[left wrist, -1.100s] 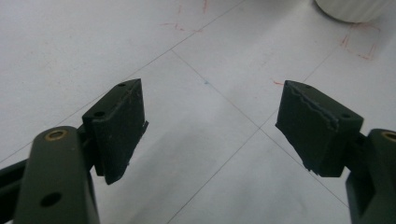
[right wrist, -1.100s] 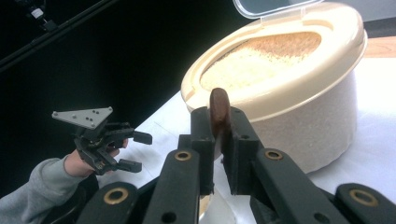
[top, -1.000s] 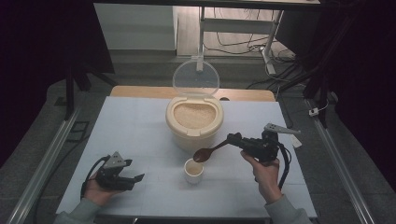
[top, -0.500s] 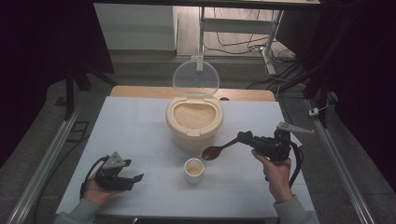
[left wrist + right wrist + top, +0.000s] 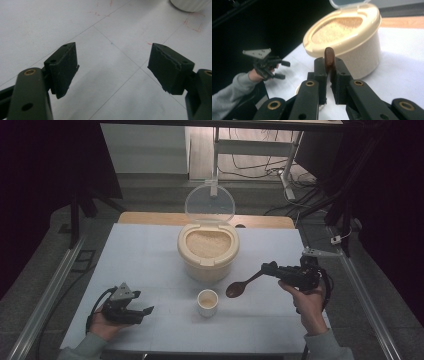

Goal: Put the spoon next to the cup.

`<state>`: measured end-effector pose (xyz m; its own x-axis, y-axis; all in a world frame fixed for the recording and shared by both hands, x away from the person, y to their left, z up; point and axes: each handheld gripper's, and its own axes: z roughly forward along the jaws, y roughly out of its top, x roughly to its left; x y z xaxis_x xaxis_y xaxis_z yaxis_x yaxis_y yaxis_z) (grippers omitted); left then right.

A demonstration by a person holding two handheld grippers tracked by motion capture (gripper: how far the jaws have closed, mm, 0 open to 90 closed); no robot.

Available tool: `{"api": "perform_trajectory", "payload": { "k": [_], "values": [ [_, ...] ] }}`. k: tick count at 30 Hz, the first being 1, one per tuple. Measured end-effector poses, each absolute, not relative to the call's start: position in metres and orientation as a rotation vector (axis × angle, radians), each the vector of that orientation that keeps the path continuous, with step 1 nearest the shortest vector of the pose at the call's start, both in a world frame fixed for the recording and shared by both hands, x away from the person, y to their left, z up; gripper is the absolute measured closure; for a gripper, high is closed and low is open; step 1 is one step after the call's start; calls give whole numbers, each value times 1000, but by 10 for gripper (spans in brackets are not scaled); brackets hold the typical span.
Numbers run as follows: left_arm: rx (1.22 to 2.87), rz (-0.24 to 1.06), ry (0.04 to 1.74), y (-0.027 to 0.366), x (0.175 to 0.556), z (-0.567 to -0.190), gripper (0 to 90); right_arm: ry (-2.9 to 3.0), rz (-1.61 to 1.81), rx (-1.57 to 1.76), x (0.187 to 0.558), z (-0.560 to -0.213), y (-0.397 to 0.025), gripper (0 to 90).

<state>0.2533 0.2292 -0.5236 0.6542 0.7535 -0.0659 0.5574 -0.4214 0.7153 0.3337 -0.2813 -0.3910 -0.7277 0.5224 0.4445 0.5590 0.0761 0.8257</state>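
A cream container full of pale grain stands mid-table with its clear lid hinged up behind it; in the right gripper view the container looms just ahead. A small white cup sits in front of it. My right gripper is shut on the handle of a brown wooden spoon, whose bowl hangs above the table to the right of the cup. The spoon stands edge-on between the jaws. My left gripper rests low at the front left, open, with nothing in it; its pads hover over bare table.
The white table top carries thin pencil lines and red marks. A wooden strip runs along its far edge. Metal rails flank both sides. A white cup base peeks in at the top right of the left gripper view.
My right gripper has carried the spoon from over the cup out to the right. The left gripper has stayed put.
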Motion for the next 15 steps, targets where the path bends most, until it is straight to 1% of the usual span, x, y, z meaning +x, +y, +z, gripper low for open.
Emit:
{"api": "perform_trajectory", "payload": {
  "k": [15],
  "values": [
    [2144, 345, 1007, 228, 253, -524, 234, -2361, -1527, -1079, 337, -409, -268, 828]
  ]
}}
